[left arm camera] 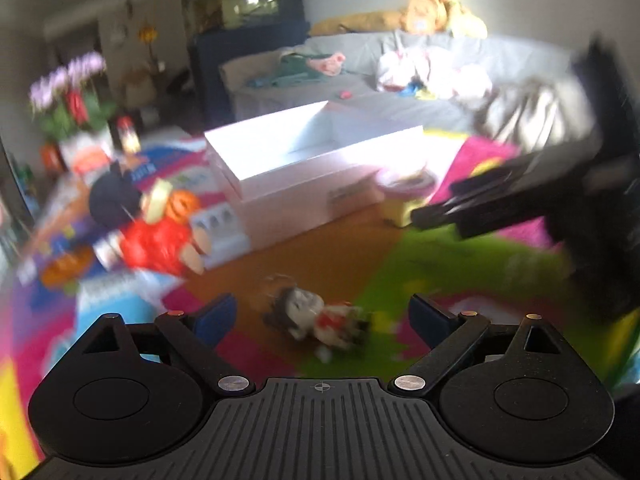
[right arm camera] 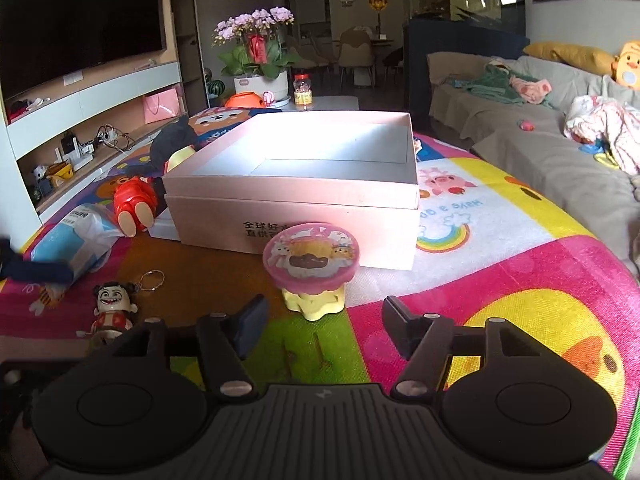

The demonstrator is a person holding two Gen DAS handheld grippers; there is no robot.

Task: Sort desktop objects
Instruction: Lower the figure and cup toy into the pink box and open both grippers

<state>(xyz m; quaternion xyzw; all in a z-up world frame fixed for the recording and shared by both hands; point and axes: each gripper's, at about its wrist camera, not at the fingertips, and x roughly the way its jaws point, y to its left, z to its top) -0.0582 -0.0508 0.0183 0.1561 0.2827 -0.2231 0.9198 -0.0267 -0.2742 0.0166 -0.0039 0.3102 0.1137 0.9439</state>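
Hovering low over mat (right arm camera: pixel 520 264), right gripper (right arm camera: pixel 324 320) fingers released before pink-lidded toy (right arm camera: pixel 310 260), left gripper (left arm camera: pixel 320 320) fingers released above doll (left arm camera: pixel 316 316)

Left wrist view smeared throughout by motion blur. Small figurine (left arm camera: pixel 316 316) on the play mat (left arm camera: pixel 352 256): face and red middle discernible, limbs not resolvable. Red doll (left arm camera: pixel 160 240) near the mat's left edge: outline only; the orange and yellow items against it cannot be identified. Right gripper (left arm camera: pixel 416 216) enters from the right edge as a dark streak; finger spacing unreadable. Right wrist view: figurine (right arm camera: pixel 112 312) lower part hidden behind the gripper body. Printed text on the pink box (right arm camera: pixel 296 204) front wall partly covered by the round pink lid (right arm camera: pixel 312 256). Red doll (right arm camera: pixel 134 206) upper body hidden behind the box corner. Blue packet (right arm camera: pixel 72 240) cut by a dark blurred shape at the left edge.
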